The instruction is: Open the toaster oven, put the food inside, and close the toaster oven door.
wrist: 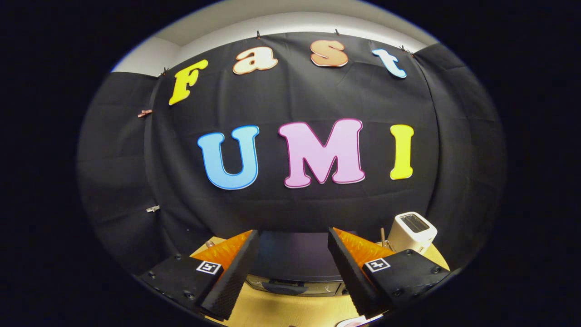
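Toaster oven (292,268), a dark box with a grey front panel, sits on the pale wooden table (295,313) between and just beyond the spread, empty gripper (293,240). Risk: descending blind, its fingers could strike the oven's top instead of catching the door handle.

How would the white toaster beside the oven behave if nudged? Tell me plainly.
The white toaster looks boxy and flat-based on the wooden table, so it would likely slide rather than roll. Its tall shape might tip under a high push. The tool is open, above the toaster oven.
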`<action>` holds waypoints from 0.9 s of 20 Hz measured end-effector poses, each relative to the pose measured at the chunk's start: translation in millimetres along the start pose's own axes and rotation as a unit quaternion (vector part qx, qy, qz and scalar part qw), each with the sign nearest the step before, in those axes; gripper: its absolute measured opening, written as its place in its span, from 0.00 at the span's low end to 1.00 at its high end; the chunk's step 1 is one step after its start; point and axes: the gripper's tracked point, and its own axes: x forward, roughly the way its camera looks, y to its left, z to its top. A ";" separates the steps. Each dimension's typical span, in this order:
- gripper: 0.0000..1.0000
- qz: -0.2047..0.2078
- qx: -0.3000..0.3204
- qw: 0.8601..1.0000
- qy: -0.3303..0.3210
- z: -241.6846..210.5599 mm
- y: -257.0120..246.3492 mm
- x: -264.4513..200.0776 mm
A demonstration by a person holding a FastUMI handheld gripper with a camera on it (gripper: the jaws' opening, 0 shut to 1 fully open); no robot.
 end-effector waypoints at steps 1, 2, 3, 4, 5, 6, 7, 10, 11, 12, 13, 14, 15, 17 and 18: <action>0.98 -0.007 0.003 1.000 0.010 -14.3 -2.4 9.0; 0.98 -0.014 0.008 1.000 0.019 -27.1 -3.8 19.2; 0.98 -0.022 0.017 0.999 0.031 -42.1 -3.8 28.0; 0.99 -0.029 0.028 0.998 0.047 -57.6 -3.6 33.9; 0.99 -0.034 0.037 0.997 0.060 -73.7 -2.1 41.7; 0.99 -0.038 0.042 0.995 0.076 -90.5 -1.8 47.8; 0.99 -0.041 0.043 0.995 0.084 -102.8 -1.7 53.0; 1.00 -0.053 0.037 0.992 0.110 -139.9 -2.6 63.9; 1.00 -0.056 0.037 0.990 0.123 -154.8 -2.0 65.9; 0.99 -0.056 0.038 0.989 0.134 -166.8 -0.9 69.3; 0.99 -0.057 0.037 0.987 0.146 -177.5 0.1 70.3; 0.99 -0.058 0.035 0.985 0.158 -187.6 1.0 70.5; 0.99 -0.060 0.032 0.984 0.167 -196.6 1.9 69.8; 1.00 -0.069 0.024 0.983 0.170 -204.7 1.0 68.5; 0.98 -0.072 0.020 0.983 0.168 -206.3 0.2 72.3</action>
